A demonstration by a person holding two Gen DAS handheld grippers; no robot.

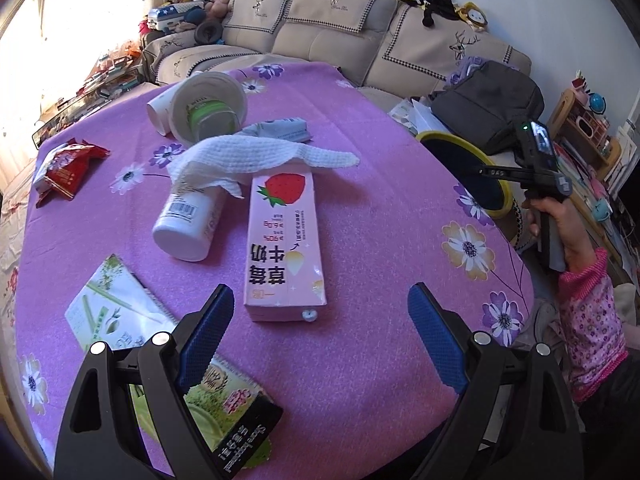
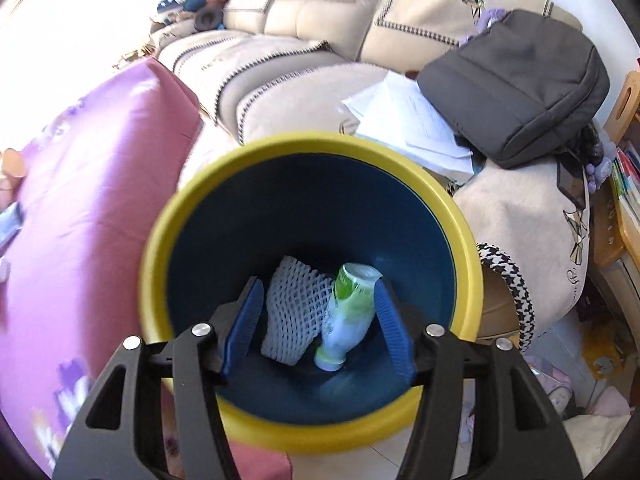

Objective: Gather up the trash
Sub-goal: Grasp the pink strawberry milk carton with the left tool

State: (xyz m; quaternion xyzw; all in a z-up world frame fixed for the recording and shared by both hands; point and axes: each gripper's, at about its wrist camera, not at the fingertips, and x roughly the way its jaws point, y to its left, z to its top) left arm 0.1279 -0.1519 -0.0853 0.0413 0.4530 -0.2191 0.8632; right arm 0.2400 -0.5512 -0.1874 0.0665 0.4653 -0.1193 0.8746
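- The table (image 1: 360, 240) under its purple floral cloth fills the left wrist view, with a beige sofa (image 1: 320, 28) behind it at 12 o'clock.
- A blue bin with a yellow rim (image 2: 312, 148) sits centred in the right wrist view, just beside the table edge; in the left view it shows at 3 o'clock.
- A pink strawberry milk carton (image 1: 284, 248) lies flat at the middle of the table.
- A green tea snack box (image 1: 120, 308) lies at 8 o'clock, partly under the left gripper.
- A white bottle (image 1: 188, 224) lies on its side just beside the carton, at 10 o'clock from it.
- A white paper towel (image 1: 248, 156) drapes over the bottle and the carton's far end.
- A tipped paper cup (image 1: 208, 108) lies at 11 o'clock; a red wrapper (image 1: 64, 172) at 9 o'clock.
- In the bin lie a white foam net (image 2: 292, 312) and a green-and-white bottle (image 2: 348, 316), touching.
- The left gripper (image 1: 320, 304) hovers over the carton's near end, jaws spread wide, holding nothing.
- The right gripper (image 2: 318, 312) hangs above the bin, jaws wide apart and empty.
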